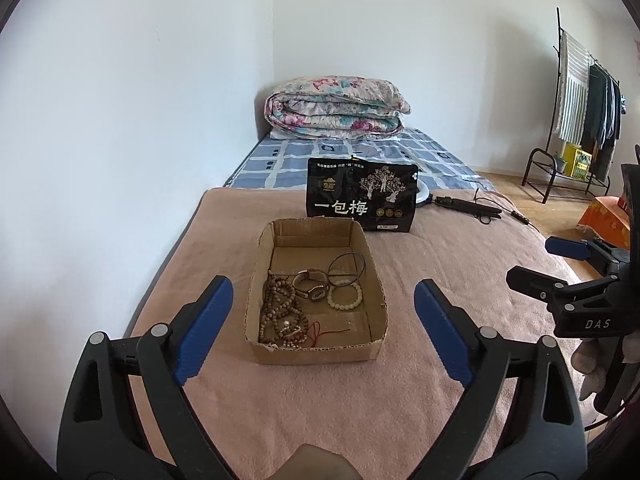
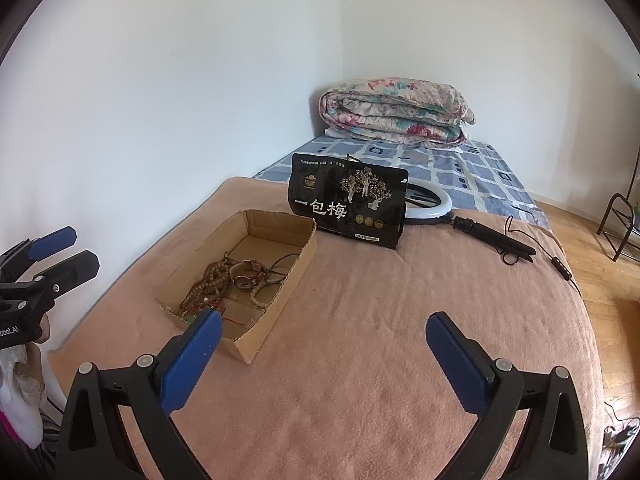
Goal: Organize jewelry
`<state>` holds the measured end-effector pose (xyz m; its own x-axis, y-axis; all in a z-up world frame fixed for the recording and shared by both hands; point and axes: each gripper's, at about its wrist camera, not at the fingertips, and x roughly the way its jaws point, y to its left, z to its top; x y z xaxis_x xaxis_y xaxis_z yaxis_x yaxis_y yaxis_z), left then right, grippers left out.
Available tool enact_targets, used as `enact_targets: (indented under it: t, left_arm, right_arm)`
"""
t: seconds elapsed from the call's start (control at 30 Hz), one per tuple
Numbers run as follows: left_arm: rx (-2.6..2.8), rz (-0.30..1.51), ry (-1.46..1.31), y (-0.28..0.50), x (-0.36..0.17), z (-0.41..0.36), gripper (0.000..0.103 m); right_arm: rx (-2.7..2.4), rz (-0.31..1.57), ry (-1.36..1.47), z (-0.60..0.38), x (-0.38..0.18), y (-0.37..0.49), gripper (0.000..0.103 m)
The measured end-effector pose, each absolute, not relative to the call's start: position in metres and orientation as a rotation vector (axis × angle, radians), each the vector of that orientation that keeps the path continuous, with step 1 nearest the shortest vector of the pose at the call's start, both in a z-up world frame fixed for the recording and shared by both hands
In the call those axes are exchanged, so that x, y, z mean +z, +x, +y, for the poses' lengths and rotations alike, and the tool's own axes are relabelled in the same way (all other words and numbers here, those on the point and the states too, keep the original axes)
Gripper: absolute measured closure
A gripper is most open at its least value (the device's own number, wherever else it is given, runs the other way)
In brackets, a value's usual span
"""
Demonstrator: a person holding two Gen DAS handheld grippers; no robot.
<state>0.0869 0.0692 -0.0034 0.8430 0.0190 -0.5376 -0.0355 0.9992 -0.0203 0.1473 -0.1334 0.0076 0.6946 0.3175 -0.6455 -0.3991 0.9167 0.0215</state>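
Beads (image 1: 280,312) at the box's (image 1: 256,264) lower left look light, limp, tangly; pinch one strand. Left gripper (image 1: 324,328) and right gripper (image 2: 324,354) both spread, empty.

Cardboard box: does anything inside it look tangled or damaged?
Yes. In the cardboard box, the wooden bead strand lies heaped with a red cord trailing from it. The box's rim is ragged.

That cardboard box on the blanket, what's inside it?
The cardboard box holds a long brown bead string, a watch, a pale bead bracelet and a thin dark bangle. Anything beneath the bead pile is hidden.
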Motion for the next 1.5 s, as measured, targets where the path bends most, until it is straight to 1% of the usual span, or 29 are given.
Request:
enact_targets:
  t: [0.1, 0.47, 1.5]
  left_arm:
    - [0.042, 0.569, -0.024, 0.0866, -0.0038, 0.0689, 0.003]
    - [0.078, 0.595, -0.049, 0.0905, -0.0026, 0.0714, 0.003]
    - [0.078, 0.593, -0.040, 0.0898, -0.0016, 0.0668, 0.003]
  right_arm:
    - [0.406, 0.695, -0.126, -0.1327, 0.0071, 0.1469, 0.000]
    - [0.405, 0.700, -0.127, -0.1314, 0.0064, 0.1462, 0.000]
    - [0.411, 0.710, -0.130, -0.1297, 0.0010, 0.1477, 0.000]
